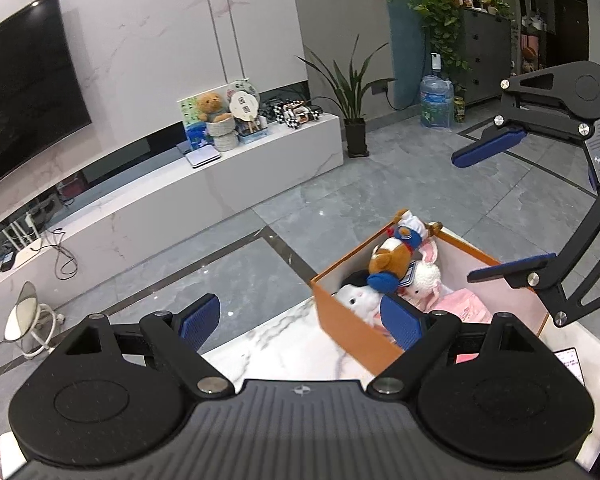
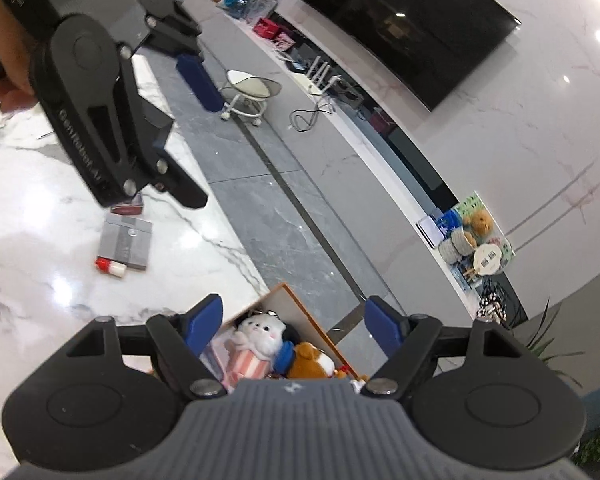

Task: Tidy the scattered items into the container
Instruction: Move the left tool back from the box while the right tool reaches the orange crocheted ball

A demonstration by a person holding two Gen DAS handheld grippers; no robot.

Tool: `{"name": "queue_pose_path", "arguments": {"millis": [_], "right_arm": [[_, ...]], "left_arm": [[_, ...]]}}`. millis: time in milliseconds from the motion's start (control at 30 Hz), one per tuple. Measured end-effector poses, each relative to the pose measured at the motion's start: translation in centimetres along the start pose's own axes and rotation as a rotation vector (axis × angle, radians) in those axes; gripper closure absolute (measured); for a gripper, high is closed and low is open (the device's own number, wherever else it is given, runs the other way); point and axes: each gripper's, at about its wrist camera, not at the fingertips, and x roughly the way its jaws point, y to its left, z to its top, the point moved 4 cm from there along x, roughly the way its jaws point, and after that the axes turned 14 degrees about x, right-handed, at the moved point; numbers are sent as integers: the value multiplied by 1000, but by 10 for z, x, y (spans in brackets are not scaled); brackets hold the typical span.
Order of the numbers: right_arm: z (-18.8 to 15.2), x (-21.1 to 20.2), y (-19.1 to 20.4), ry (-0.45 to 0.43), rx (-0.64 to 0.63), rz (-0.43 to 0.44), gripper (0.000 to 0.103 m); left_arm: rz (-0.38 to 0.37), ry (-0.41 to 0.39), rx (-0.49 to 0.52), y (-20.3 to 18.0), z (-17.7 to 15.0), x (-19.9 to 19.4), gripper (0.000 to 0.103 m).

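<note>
- Left wrist view, nearest: the left gripper (image 1: 302, 324) has its blue pads spread wide with nothing between them; it hangs above the marble table (image 1: 276, 344) at the near end of the box.
- Just beyond, the orange box (image 1: 352, 332) sits at the table's edge, its long axis running from the near left corner away to the right. Inside lie a white plush (image 1: 358, 300), a brown bear plush (image 1: 392, 254) resting on top with its head toward the near corner, a white bunny plush (image 1: 426, 274) and a pink packet (image 1: 466, 310).
- The right gripper (image 1: 502, 210) hovers over the box's far side, tongs apart and empty.
- Right wrist view, farther out on the table: a grey flat box (image 2: 126, 242) lying flat, a small red-and-white tube (image 2: 110, 267) on its side touching the box's near edge, long axis running left to right, and a red item (image 2: 127, 209) half hidden behind the left gripper.
- Judged: the plush is light and soft and yields to a pinch anywhere; the tube looks light, stiff and likely to roll, so pinch across its middle; the flat box is stiff and best taken by a short edge.
</note>
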Motion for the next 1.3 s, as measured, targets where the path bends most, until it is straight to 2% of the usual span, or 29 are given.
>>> {"name": "queue_pose_path", "arguments": {"millis": [233,567,667,900,1300], "right_arm": [[6,3,39,35,-67,44,22],[-7,35,95,125,-150,149,22],[-19,48,110,175,-187,181,22],[-44,77,128,258,-211,224,22],[-71,116,155,337,-232,302,22]], "left_arm": [[15,7,-21,13,-22,-15,0],[0,81,-28,34,-80,-6,0],[-1,124,-19,39,-100,2,0],[-9,205,-77,57,-142,27,0],[-35,302,-119,65,-190,64,0]]}}
